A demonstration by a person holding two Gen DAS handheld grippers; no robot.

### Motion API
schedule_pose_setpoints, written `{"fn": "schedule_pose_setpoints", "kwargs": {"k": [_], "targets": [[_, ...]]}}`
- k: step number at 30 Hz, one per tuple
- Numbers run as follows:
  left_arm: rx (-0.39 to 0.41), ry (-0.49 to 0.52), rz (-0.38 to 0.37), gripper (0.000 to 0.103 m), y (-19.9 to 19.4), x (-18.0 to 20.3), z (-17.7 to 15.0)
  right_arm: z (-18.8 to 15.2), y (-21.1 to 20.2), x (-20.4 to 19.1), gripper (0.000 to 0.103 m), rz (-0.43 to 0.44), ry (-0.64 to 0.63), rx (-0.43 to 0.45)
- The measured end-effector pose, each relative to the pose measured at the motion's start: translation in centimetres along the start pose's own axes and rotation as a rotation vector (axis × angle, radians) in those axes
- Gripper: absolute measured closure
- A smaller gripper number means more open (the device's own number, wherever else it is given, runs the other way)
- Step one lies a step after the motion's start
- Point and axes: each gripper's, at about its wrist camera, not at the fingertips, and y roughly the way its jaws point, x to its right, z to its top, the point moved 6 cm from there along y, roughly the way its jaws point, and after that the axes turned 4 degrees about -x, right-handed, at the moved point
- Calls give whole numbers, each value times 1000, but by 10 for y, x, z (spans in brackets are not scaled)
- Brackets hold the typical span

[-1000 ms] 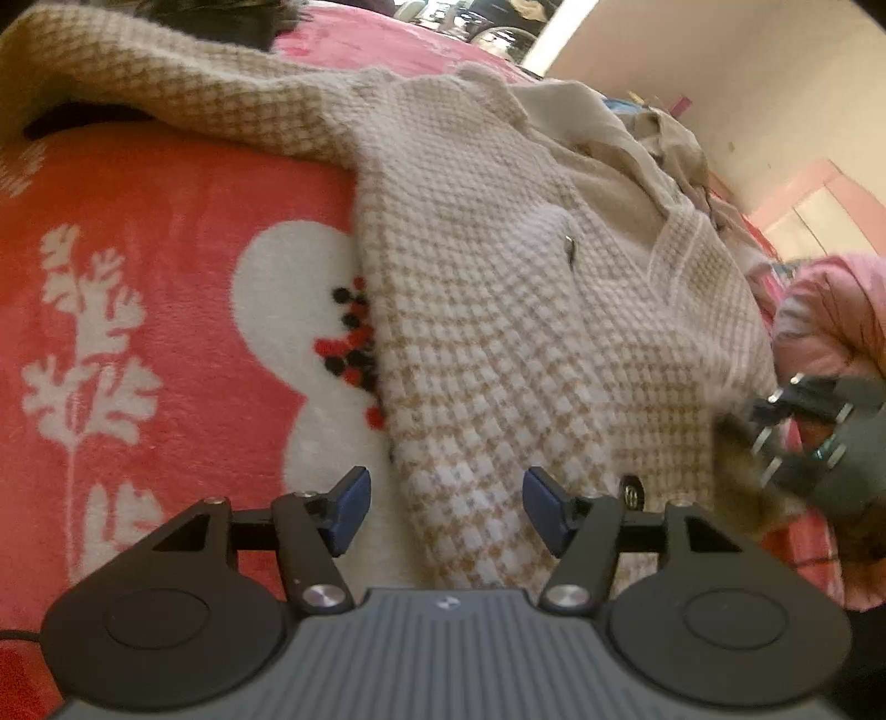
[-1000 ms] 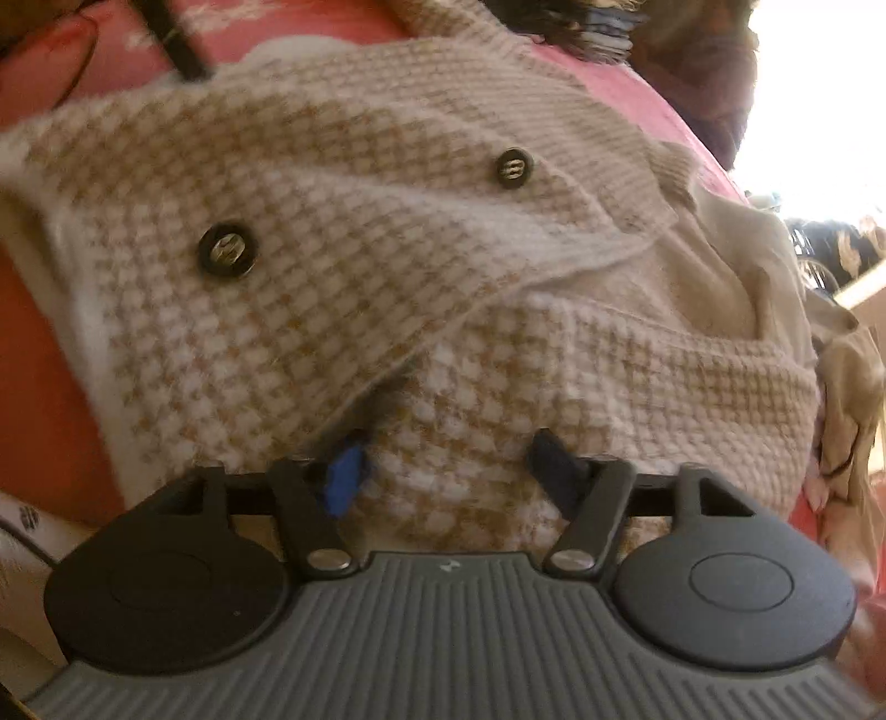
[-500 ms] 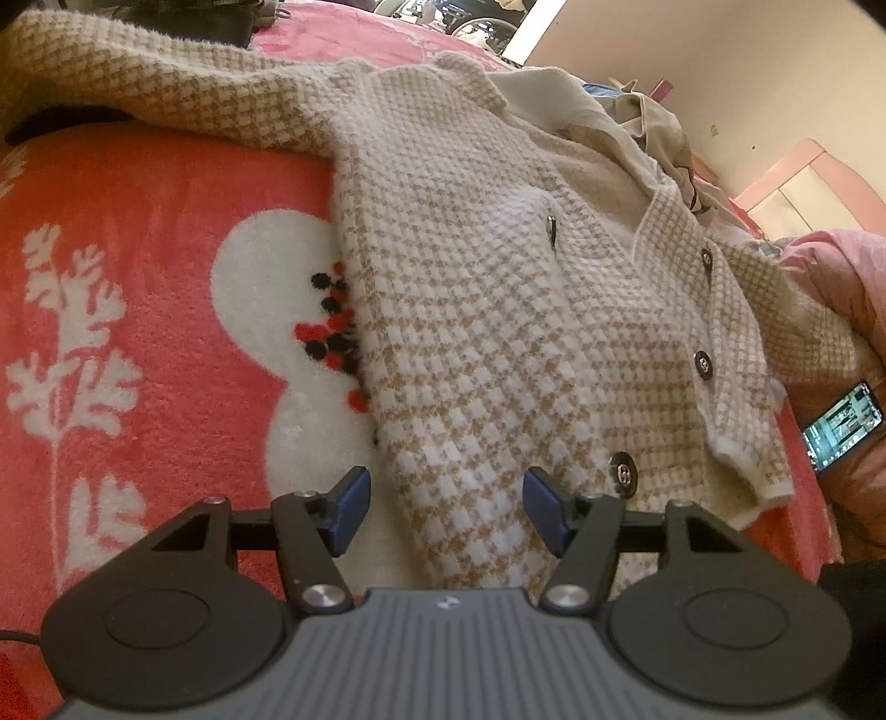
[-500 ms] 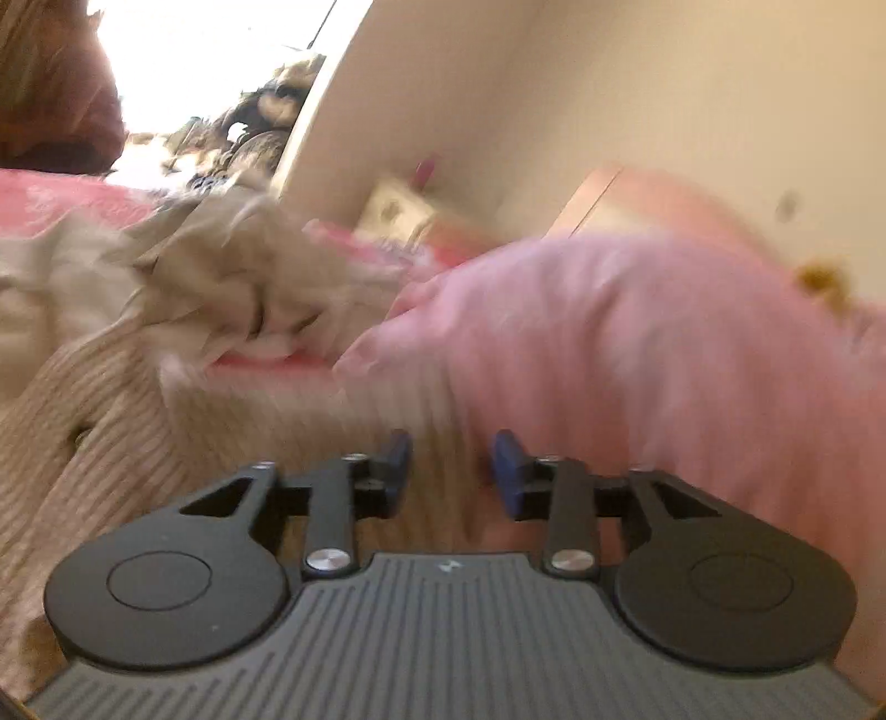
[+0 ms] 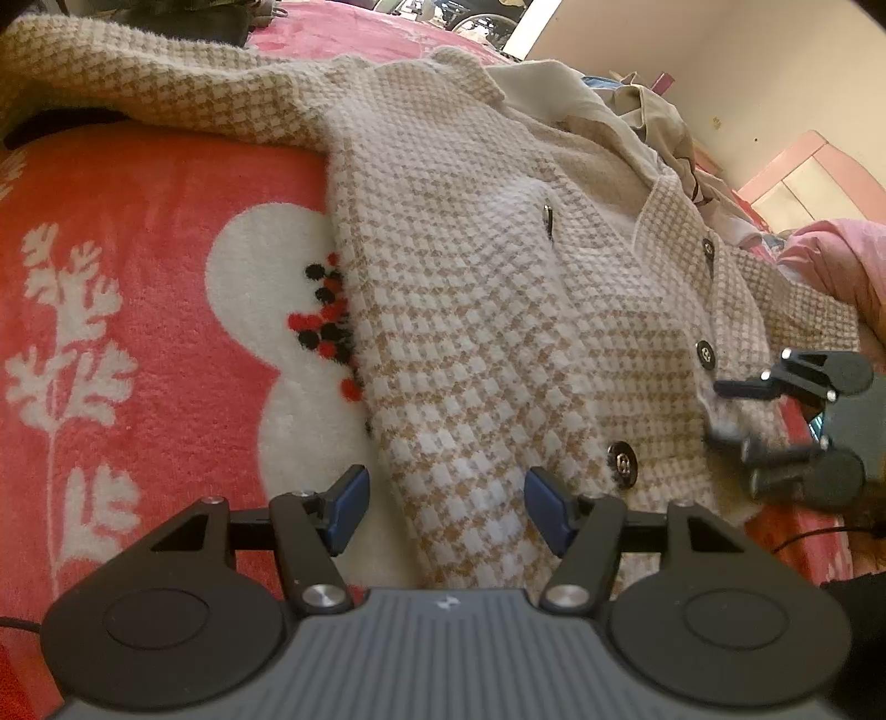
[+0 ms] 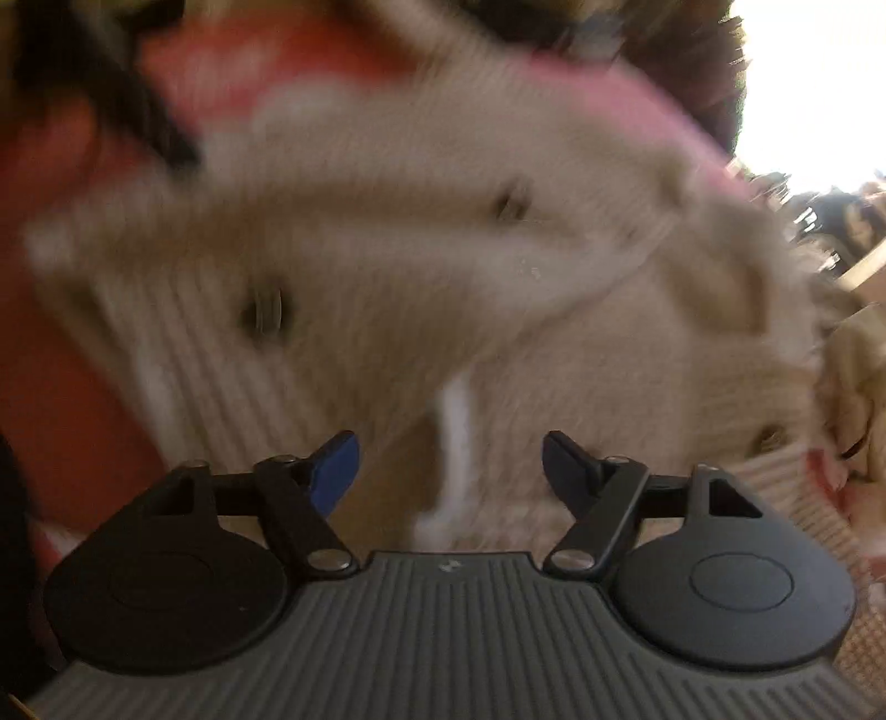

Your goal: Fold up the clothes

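A beige-and-white houndstooth cardigan [image 5: 498, 310] with dark buttons lies spread on a red blanket [image 5: 138, 232] that has white snowman and leaf patterns. My left gripper [image 5: 446, 509] hovers open over the cardigan's bottom hem; the knit lies between its blue pads without being pinched. In the left wrist view my right gripper [image 5: 720, 410] is at the cardigan's right front edge, near the lower buttons. The right wrist view is blurred by motion. There my right gripper [image 6: 448, 476] has its jaws closing, still apart, with a whitish edge of the cardigan [image 6: 454, 432] between them.
A heap of beige clothes [image 5: 637, 105] lies beyond the cardigan's collar. A pink padded garment [image 5: 841, 266] bulges at the right edge of the bed. Pink furniture [image 5: 797, 166] stands against the wall. A dark item [image 5: 188, 16] sits at the far top left.
The right gripper let go of the cardigan's front, swung off toward the pink garment, and came back to the front edge. That front panel now lies flat, buttons showing. The left gripper stayed put.
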Motion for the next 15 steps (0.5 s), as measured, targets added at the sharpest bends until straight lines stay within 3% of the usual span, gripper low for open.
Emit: {"fn": "schedule_pose_setpoints", "kwargs": {"k": [1, 3, 8, 10, 11, 12, 15], "targets": [[-1, 3, -3, 40, -1, 1, -1, -4, -3, 14, 78, 5, 92, 11], [-2, 9, -9, 40, -1, 1, -2, -12, -18, 48, 90, 30, 332, 64], [-4, 8, -30, 40, 0, 0, -6, -104, -76, 146, 94, -199, 1074, 179], [-4, 9, -33, 39, 1, 0, -7, -156, -82, 159, 90, -277, 1336, 103], [-5, 4, -35, 39, 1, 0, -7, -175, -87, 156, 90, -304, 1424, 83], [-5, -1, -37, 39, 1, -1, -8, -186, -95, 152, 90, -311, 1476, 117], [-8, -14, -42, 39, 0, -1, -8, -170, -133, 141, 87, -307, 1471, 413]]}}
